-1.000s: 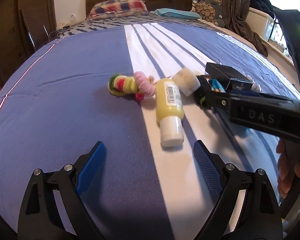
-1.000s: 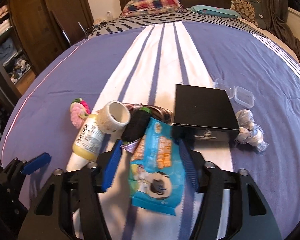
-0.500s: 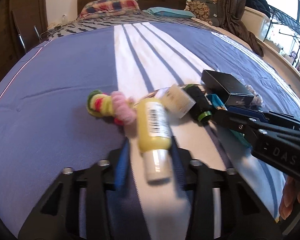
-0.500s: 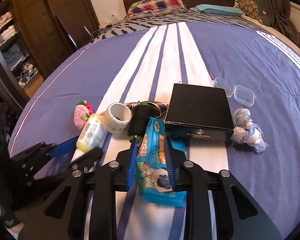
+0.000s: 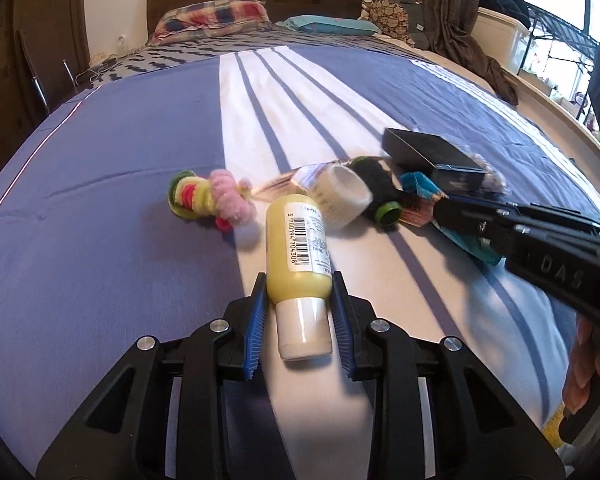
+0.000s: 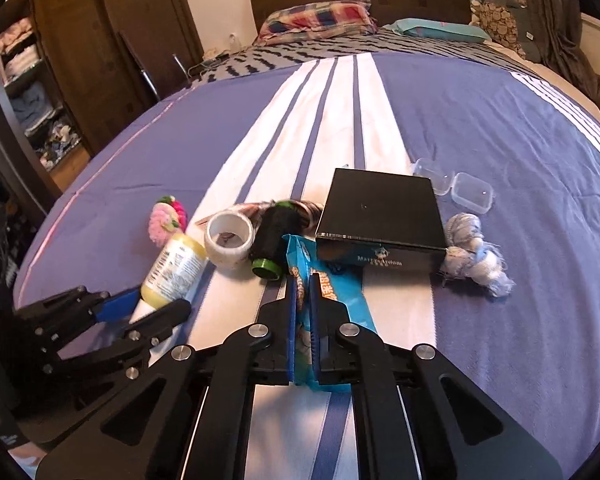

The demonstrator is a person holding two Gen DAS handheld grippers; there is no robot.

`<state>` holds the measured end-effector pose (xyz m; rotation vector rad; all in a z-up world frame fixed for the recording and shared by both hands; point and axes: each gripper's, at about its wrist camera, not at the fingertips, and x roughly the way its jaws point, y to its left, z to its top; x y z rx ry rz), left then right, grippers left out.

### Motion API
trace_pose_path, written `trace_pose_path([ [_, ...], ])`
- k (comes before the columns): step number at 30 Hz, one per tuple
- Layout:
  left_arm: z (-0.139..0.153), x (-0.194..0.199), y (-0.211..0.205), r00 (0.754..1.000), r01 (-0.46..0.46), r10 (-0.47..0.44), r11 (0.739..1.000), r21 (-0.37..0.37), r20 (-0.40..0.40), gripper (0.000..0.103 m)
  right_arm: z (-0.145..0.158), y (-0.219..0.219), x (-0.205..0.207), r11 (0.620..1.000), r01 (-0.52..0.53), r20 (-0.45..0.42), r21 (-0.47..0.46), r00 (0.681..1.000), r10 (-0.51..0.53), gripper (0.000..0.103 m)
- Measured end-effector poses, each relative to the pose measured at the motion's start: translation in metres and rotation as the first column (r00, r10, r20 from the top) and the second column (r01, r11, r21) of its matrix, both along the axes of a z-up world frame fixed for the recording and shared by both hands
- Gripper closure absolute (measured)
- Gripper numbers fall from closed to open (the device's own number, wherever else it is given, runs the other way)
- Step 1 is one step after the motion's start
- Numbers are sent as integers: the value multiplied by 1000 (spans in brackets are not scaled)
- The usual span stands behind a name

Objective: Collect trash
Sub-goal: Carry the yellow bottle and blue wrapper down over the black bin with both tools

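1. My left gripper [image 5: 299,312] has just clamped onto the yellow bottle [image 5: 298,254]; its blue pads press the bottle's shoulder from both sides, just above the white cap, and the bottle lies on the bed [image 5: 100,264] at the edge of the white stripe.
2. My right gripper [image 6: 303,330] has just been closing too, and the frames show the blue snack wrapper [image 6: 328,284] pinched flat between its pads, the far end of the wrapper reaching to the black box [image 6: 380,210].
3. So I judge the step in hand to be the pickup itself: both pieces are gripped, and neither looks lifted clear of the bed.
4. Lying loose in the pile: a white tape roll [image 6: 230,244] touching the bottle, a black spool with a green end [image 6: 274,242], a pink and green knitted toy [image 5: 212,200], a bundle of whitish yarn [image 6: 474,258] and two small clear containers [image 6: 454,186].
5. Next I would raise both hands straight up, slowly. The wrapper is thin and may slip or drag the spool beside it; the bottle is held near one end and could tip.
6. No bin shows in either view, so I cannot tell where to carry them.
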<state>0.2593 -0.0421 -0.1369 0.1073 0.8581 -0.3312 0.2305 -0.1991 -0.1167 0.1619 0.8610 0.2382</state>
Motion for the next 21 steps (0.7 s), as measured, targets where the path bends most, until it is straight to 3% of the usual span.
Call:
trace_pose_path([
  [21,86,-124,9,988,5,2,999,-47,157,74,97,-29,-119,999,14,209,50,978,-24,97],
])
